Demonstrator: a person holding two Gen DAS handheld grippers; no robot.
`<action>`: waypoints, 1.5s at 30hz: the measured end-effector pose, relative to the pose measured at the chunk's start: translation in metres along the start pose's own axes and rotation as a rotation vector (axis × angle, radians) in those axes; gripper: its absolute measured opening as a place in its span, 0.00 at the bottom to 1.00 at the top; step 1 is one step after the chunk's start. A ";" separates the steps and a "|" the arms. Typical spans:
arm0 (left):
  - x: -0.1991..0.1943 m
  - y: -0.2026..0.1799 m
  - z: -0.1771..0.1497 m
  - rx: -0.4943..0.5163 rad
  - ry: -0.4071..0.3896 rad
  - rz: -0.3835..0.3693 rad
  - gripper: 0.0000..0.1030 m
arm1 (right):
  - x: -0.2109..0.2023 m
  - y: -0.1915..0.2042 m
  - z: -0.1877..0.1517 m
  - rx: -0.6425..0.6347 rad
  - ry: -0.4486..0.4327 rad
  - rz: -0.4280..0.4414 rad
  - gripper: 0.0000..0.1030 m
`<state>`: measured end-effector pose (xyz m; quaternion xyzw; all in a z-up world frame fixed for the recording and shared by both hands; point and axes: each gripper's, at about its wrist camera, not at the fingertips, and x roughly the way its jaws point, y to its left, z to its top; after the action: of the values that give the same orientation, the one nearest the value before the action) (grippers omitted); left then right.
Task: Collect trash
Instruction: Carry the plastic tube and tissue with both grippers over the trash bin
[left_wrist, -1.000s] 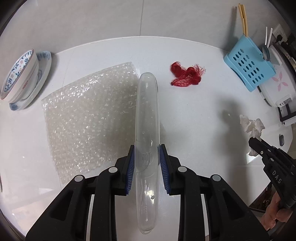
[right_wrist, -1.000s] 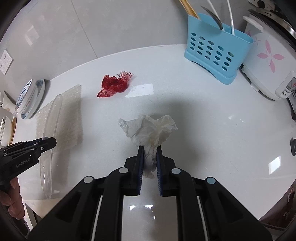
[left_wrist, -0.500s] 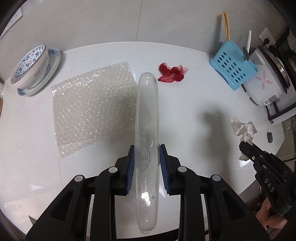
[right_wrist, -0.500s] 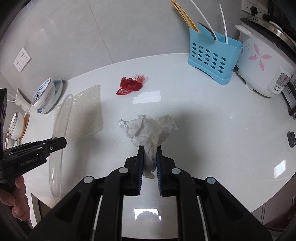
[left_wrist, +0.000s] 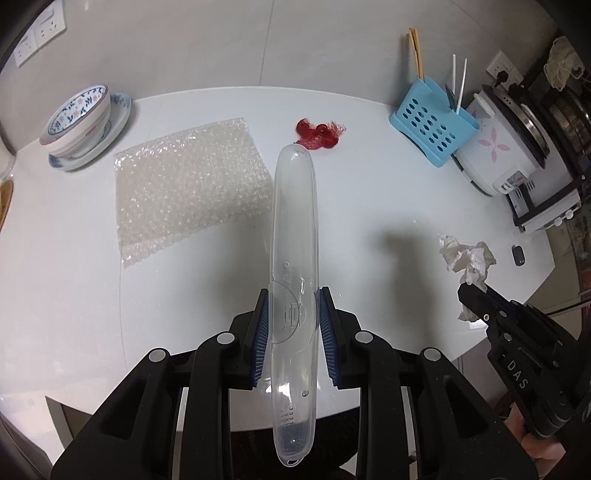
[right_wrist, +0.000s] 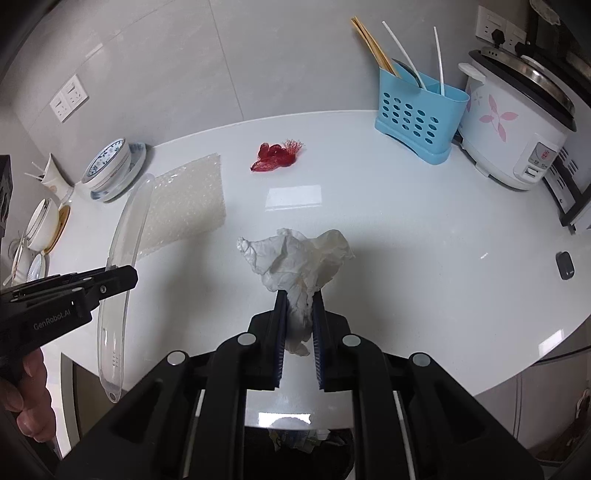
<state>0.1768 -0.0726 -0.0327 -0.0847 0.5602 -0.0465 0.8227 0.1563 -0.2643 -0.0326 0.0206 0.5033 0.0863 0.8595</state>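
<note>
My left gripper (left_wrist: 294, 314) is shut on a long clear plastic case (left_wrist: 293, 229), held lengthwise above the white table (left_wrist: 74, 295); both also show in the right wrist view, the gripper (right_wrist: 110, 280) and the case (right_wrist: 125, 236). My right gripper (right_wrist: 299, 299) is shut on a crumpled white tissue (right_wrist: 295, 254), held above the table's front edge; the tissue (left_wrist: 467, 254) and gripper (left_wrist: 471, 293) also show in the left wrist view. A bubble wrap sheet (left_wrist: 188, 184) and a red mesh scrap (left_wrist: 317, 134) lie on the table.
A blue utensil holder (right_wrist: 417, 118) and a white rice cooker (right_wrist: 517, 122) stand at the back right. Stacked bowls and plates (left_wrist: 81, 125) sit at the back left. A small dark object (right_wrist: 564, 265) lies at the right. A bin with trash (right_wrist: 295, 439) shows below the front edge.
Both grippers have pulled back and up from the table with the case and the tissue still held. The table objects look farther away.
</note>
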 end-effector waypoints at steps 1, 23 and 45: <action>-0.001 -0.002 -0.004 0.001 0.001 0.000 0.24 | -0.002 -0.001 -0.004 0.003 0.000 0.004 0.11; -0.009 -0.021 -0.128 -0.066 0.029 0.010 0.25 | -0.025 -0.004 -0.094 -0.104 0.027 0.045 0.12; -0.012 -0.028 -0.228 -0.099 0.080 -0.030 0.25 | -0.038 -0.011 -0.177 -0.165 0.082 0.114 0.11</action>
<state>-0.0392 -0.1174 -0.0981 -0.1320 0.5928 -0.0345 0.7937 -0.0146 -0.2907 -0.0883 -0.0250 0.5275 0.1768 0.8306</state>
